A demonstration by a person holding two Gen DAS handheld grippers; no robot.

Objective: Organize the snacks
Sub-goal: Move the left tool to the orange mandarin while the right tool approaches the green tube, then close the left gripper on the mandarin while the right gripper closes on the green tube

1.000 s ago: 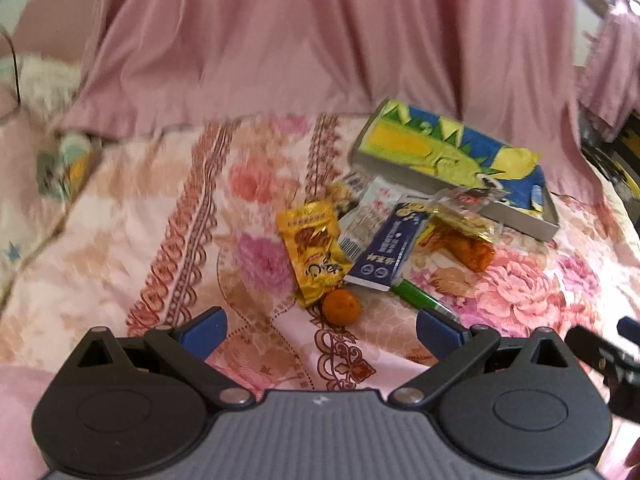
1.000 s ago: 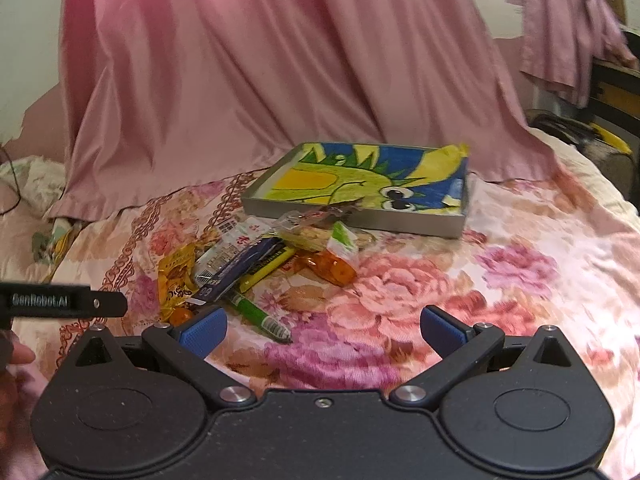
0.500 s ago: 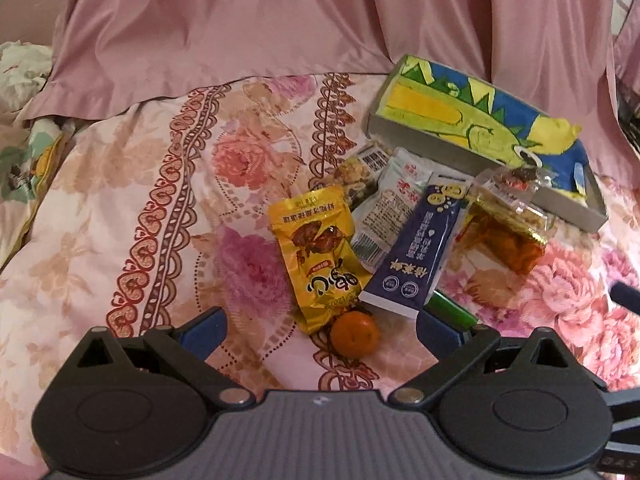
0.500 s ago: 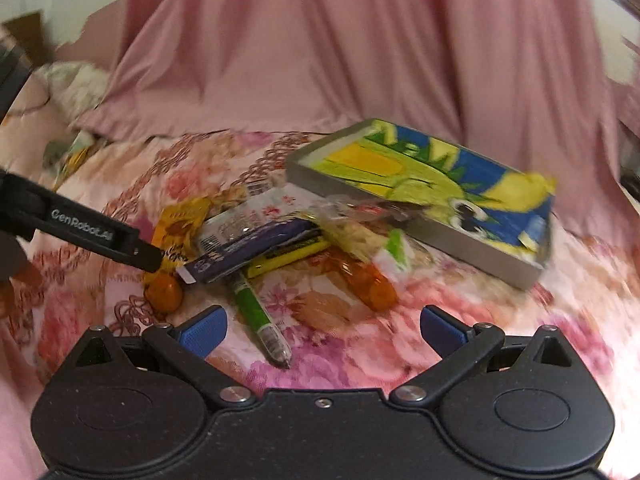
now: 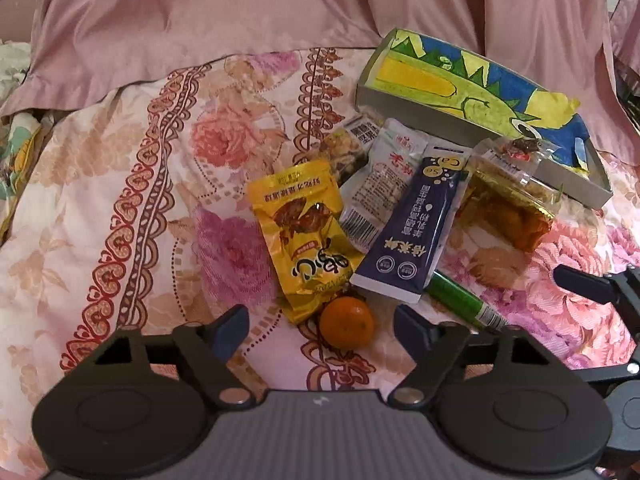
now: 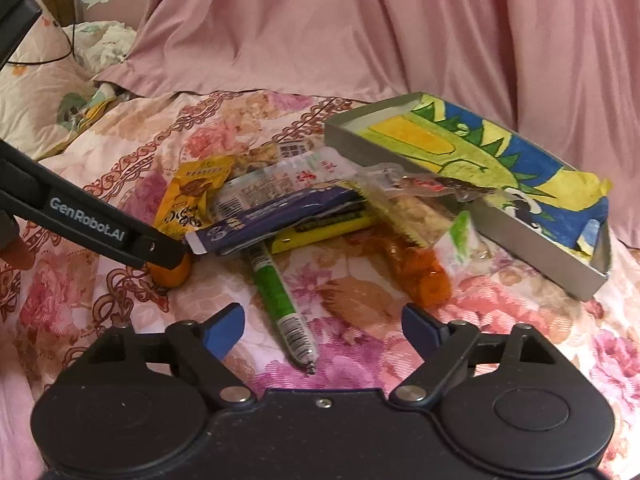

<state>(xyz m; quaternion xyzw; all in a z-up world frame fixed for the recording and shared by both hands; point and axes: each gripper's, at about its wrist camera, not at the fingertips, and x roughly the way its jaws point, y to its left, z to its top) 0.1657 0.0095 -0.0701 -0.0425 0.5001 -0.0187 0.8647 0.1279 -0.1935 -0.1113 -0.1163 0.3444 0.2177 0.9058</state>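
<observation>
The small orange fruit (image 5: 347,322) serves as the landmark: it lies on the floral bedspread (image 5: 120,184) at the near edge of the snack pile, and every other item sits beyond it or to its right. The left gripper (image 5: 321,326) frames it directly, both jaws spread wide and holding nothing, with the fruit between the 2 blue fingertips (image 5: 230,330) and slightly toward the right one. In the right wrist view the left tool's finger appears to reach the fruit (image 6: 170,272), though contact cannot be confirmed.

Just beyond the fruit, touching or nearly so, is the yellow snack packet (image 5: 306,236), its long axis running away from the left gripper with a slight lean to the left. To the fruit's right and farther back lies the navy sachet (image 5: 416,232), overlapping a white packet (image 5: 380,188). The green stick (image 6: 280,300) emerges from under the navy sachet; its long axis points almost straight at the right gripper (image 6: 322,326), which is also wide open and empty, with the stick's tip sitting between its fingertips. The painted tray (image 5: 472,128) sits well beyond the fruit, up and to the right, apparently the destination.

So the left hand is nearer the fruit, the right nearer the green stick. A round fruit may roll as the jaws close.
</observation>
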